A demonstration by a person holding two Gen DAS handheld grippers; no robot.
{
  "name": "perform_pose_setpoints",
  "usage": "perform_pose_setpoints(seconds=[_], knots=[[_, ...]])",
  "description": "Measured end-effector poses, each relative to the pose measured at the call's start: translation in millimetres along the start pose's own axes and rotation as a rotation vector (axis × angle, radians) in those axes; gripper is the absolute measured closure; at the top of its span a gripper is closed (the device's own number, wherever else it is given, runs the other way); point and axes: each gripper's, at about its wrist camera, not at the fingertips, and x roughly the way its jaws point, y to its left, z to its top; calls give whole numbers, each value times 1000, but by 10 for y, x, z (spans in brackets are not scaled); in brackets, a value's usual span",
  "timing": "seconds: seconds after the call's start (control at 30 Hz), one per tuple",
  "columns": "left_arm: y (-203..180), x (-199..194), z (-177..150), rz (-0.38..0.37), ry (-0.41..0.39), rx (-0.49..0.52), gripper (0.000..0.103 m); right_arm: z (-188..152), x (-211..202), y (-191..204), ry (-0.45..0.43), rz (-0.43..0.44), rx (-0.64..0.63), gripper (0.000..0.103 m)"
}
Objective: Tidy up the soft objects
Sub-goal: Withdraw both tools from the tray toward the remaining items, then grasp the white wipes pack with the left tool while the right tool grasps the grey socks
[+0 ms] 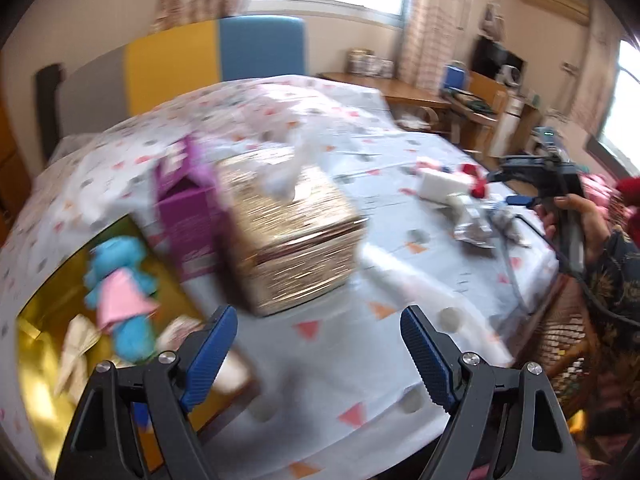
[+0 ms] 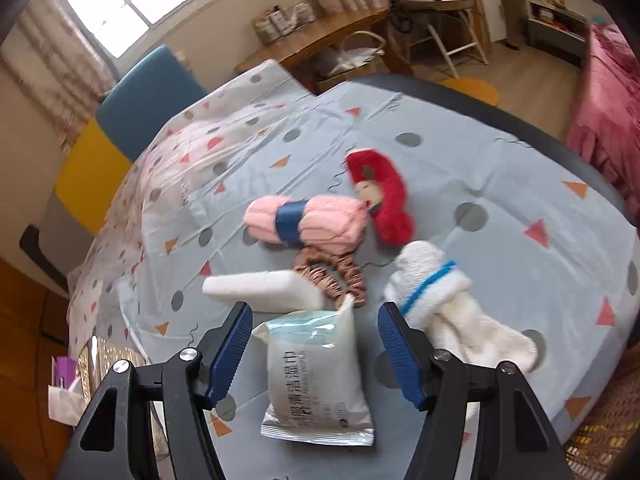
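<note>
My right gripper (image 2: 314, 312) is open over a white wet-wipes packet (image 2: 316, 376) that lies on the bed between its blue pads (image 2: 232, 344) without touching them. Beyond it lie a white sponge block (image 2: 264, 286), a brown scrunchie (image 2: 334, 276), a pink yarn skein with a blue band (image 2: 308, 220), a red woolly piece (image 2: 386, 196) and a white sock with blue trim (image 2: 444, 300). My left gripper (image 1: 318, 320) is open and empty above the sheet. A blue plush toy in a pink dress (image 1: 120, 288) lies in a gold tray (image 1: 40, 360) to its left.
A shiny gold tissue box (image 1: 288, 232) and a purple box (image 1: 188, 208) stand on the patterned bedsheet (image 1: 400, 280) ahead of the left gripper. A hand (image 1: 572, 216) holds the right gripper at the bed's right edge. A wooden desk (image 2: 320, 40) and chairs stand behind.
</note>
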Motion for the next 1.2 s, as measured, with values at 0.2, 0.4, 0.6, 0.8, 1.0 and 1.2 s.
perform_pose_setpoints(seconds=[0.2, 0.4, 0.6, 0.8, 1.0, 1.2], knots=[[-511, 304, 303, -88, 29, 99, 18, 235, -138, -317, 15, -106, 1, 37], [-949, 682, 495, -133, 86, 166, 19, 371, 2, -552, 118, -143, 26, 37], [-1253, 1198, 733, -173, 151, 170, 19, 407, 192, -652, 121, -106, 81, 37], [-1539, 1734, 977, -197, 200, 156, 19, 407, 110, -758, 8, -28, 175, 37], [-1896, 2195, 1099, -231, 270, 158, 19, 419, 129, -812, 21, -39, 193, 37], [-2201, 2509, 1165, -202, 322, 172, 19, 426, 158, -784, 34, -29, 177, 37]])
